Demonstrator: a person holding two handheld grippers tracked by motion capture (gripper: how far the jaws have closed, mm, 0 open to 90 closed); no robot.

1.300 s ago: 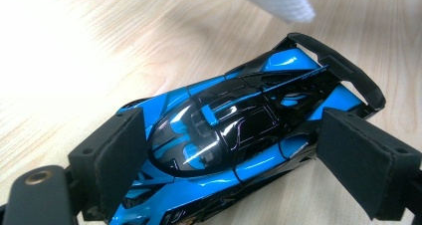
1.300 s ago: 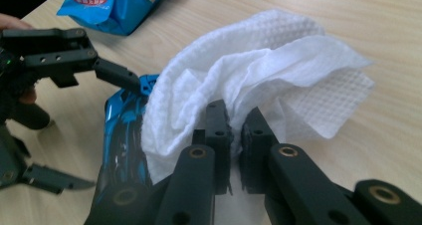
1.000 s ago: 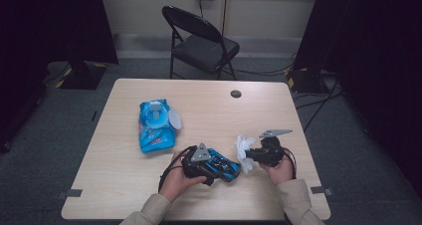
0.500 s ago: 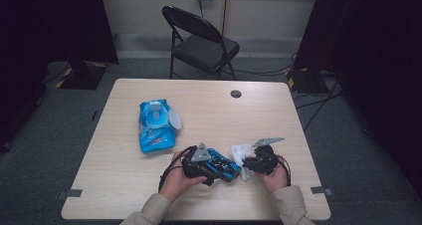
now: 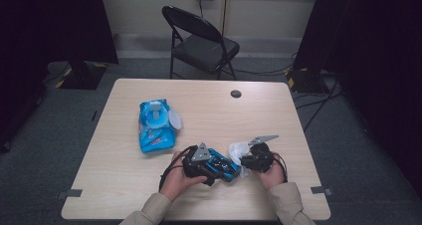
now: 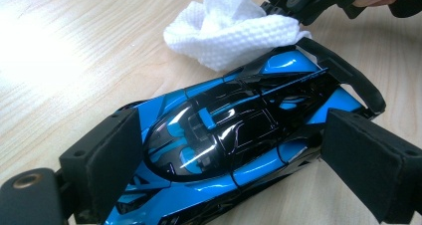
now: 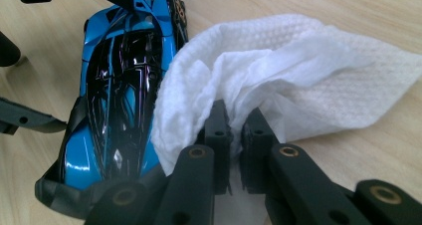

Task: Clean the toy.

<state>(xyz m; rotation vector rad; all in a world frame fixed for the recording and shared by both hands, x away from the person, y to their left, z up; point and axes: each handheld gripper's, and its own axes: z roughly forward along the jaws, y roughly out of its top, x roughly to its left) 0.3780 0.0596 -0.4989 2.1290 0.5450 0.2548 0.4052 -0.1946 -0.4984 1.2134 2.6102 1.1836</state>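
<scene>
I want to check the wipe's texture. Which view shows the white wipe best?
The right gripper view: the white wipe spreads large there, its dimpled weave clear, pinched in the right gripper. The left gripper view shows a bunched part; the high view a small white patch.

Blue-and-black toy car (image 6: pixel 234 135), white wipe (image 7: pixel 278 70) (dimpled weave), pale wood-grain table (image 5: pixel 278 110).

Black folding chair (image 5: pixel 201 38), grey carpet (image 5: pixel 59 115), dark curtains (image 5: pixel 45 21)

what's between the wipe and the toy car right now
Nothing visible. The right gripper, fingers shut on the wipe, has it against the car at its rear wing. The left gripper clamps the car's sides, clear of that end.
</scene>
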